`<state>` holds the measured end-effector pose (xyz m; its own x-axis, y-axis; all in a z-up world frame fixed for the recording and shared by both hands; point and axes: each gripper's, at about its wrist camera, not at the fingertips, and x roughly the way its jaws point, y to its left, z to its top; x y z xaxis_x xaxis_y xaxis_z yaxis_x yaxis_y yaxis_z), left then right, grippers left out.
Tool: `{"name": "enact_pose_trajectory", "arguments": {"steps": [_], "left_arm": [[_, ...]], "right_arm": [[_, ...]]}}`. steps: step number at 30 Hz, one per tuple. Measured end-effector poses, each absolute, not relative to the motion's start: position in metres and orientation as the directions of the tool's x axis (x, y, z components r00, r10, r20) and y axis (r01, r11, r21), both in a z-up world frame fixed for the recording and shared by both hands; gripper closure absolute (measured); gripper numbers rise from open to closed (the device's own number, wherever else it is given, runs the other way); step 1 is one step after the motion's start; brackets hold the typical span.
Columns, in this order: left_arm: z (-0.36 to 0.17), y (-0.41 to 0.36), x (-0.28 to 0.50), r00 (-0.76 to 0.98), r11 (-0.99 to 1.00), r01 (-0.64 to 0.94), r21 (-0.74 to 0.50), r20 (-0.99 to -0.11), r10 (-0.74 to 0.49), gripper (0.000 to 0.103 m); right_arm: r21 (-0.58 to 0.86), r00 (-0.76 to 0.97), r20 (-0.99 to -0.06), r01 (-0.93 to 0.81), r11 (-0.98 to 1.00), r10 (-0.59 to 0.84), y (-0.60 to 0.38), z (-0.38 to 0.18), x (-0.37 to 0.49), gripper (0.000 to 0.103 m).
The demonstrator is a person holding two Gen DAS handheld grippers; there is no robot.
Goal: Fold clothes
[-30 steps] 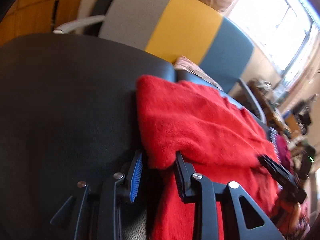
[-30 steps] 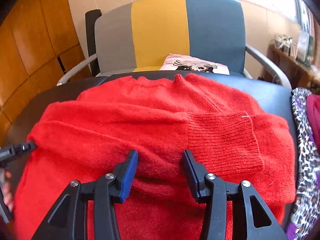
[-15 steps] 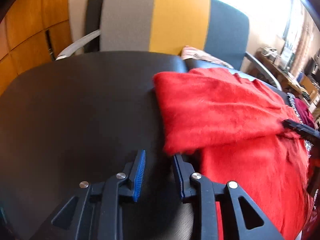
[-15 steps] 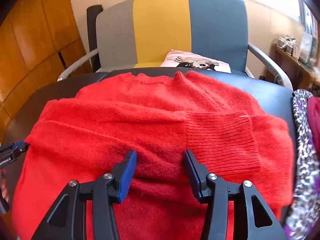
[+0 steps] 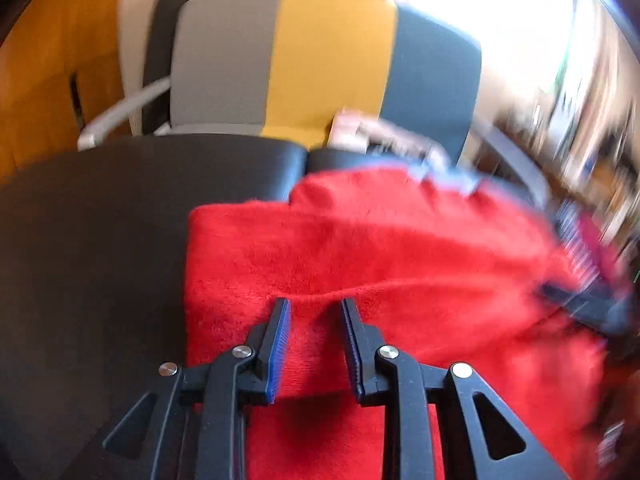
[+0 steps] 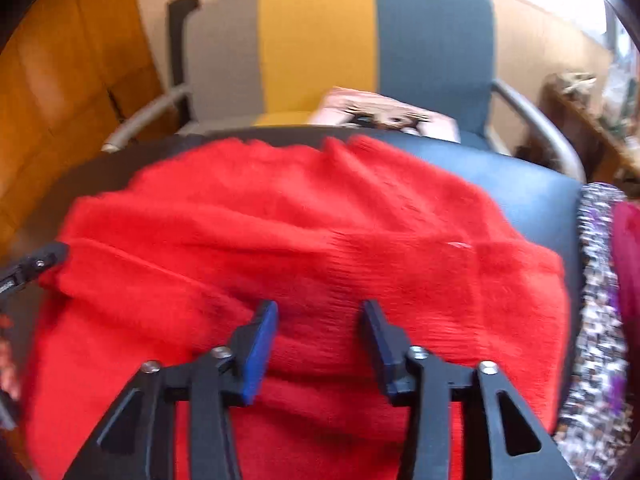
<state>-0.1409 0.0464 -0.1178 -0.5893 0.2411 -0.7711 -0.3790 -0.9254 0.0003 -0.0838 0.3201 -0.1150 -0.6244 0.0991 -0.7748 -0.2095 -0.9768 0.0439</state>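
Observation:
A red fluffy sweater (image 5: 400, 248) lies spread on a black padded table (image 5: 100, 220), with a sleeve folded across its body (image 6: 300, 208). My left gripper (image 5: 315, 302) hovers over the sweater's left part. Its jaws are apart and opening, with the sleeve's fold edge just ahead of their tips and only flat fabric under them. My right gripper (image 6: 320, 306) presses down into the sweater near the ribbed cuff. Its jaws are closing, a bulge of red knit sits between them, and the pads stand clear of it. The left gripper's fingers (image 6: 36, 264) show at that view's left edge.
A grey, yellow and blue armchair (image 6: 316, 28) stands behind the table with a printed cushion (image 6: 380, 112) on its seat. Leopard-patterned clothing (image 6: 596, 280) and a magenta garment (image 6: 628, 248) lie at the table's right side. Wooden panelling is on the left.
My left gripper has swung right, from the bare black surface beside the sweater to above the sweater itself. My right gripper has edged forward and its jaws have narrowed.

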Motion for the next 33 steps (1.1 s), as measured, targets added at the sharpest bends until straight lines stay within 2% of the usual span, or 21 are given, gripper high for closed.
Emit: {"name": "enact_pose_trajectory", "arguments": {"steps": [2, 5, 9, 11, 12, 19, 21, 22, 25, 27, 31, 33], "left_arm": [[-0.124, 0.047, -0.138, -0.640, -0.919, -0.389, 0.055, -0.734, 0.227, 0.075], [-0.124, 0.039, -0.140, -0.625, -0.922, -0.387, -0.004, -0.735, 0.265, 0.074], [-0.116, 0.006, -0.127, -0.587, -0.914, -0.352, -0.202, -0.713, 0.384, 0.075], [-0.111, -0.011, -0.106, -0.602, -0.903, -0.330, -0.276, -0.675, 0.426, 0.075], [-0.111, -0.014, -0.094, -0.604, -0.897, -0.338, -0.283, -0.666, 0.438, 0.075], [-0.134, 0.001, -0.075, -0.547, -0.908, -0.372, -0.191, -0.745, 0.381, 0.072], [-0.134, -0.002, -0.081, -0.552, -0.914, -0.351, -0.203, -0.744, 0.378, 0.072], [-0.134, 0.000, -0.084, -0.560, -0.916, -0.357, -0.181, -0.744, 0.365, 0.072], [-0.133, 0.013, -0.100, -0.597, -0.930, -0.361, -0.075, -0.747, 0.292, 0.072], [-0.132, 0.018, -0.112, -0.610, -0.937, -0.347, -0.039, -0.749, 0.257, 0.072], [-0.126, 0.020, -0.144, -0.595, -0.946, -0.317, -0.064, -0.764, 0.251, 0.073], [-0.116, 0.008, -0.144, -0.573, -0.937, -0.317, -0.146, -0.758, 0.311, 0.072]], "right_arm": [[0.018, -0.636, -0.758, -0.242, -0.970, 0.145, 0.327, -0.121, -0.077, 0.062], [0.032, -0.638, -0.760, -0.227, -0.973, 0.124, 0.329, -0.120, -0.078, 0.060], [0.159, -0.666, -0.744, -0.242, -0.957, 0.045, 0.340, -0.107, -0.060, 0.057], [0.222, -0.693, -0.721, -0.251, -0.942, 0.015, 0.343, -0.102, -0.032, 0.044], [0.232, -0.699, -0.716, -0.251, -0.940, 0.010, 0.342, -0.100, -0.018, 0.044], [0.171, -0.645, -0.764, -0.231, -0.958, 0.020, 0.315, -0.125, 0.018, 0.043], [0.117, -0.645, -0.762, -0.223, -0.968, 0.056, 0.311, -0.132, 0.010, 0.037], [0.095, -0.637, -0.769, -0.212, -0.973, 0.064, 0.308, -0.133, 0.004, 0.030], [0.059, -0.624, -0.778, -0.191, -0.980, 0.074, 0.305, -0.136, -0.025, 0.024], [0.055, -0.624, -0.778, -0.185, -0.981, 0.074, 0.307, -0.137, -0.048, 0.024], [0.072, -0.633, -0.772, -0.173, -0.982, 0.055, 0.320, -0.135, -0.089, 0.025], [0.124, -0.649, -0.761, -0.169, -0.978, 0.016, 0.331, -0.128, -0.094, 0.034]]}}
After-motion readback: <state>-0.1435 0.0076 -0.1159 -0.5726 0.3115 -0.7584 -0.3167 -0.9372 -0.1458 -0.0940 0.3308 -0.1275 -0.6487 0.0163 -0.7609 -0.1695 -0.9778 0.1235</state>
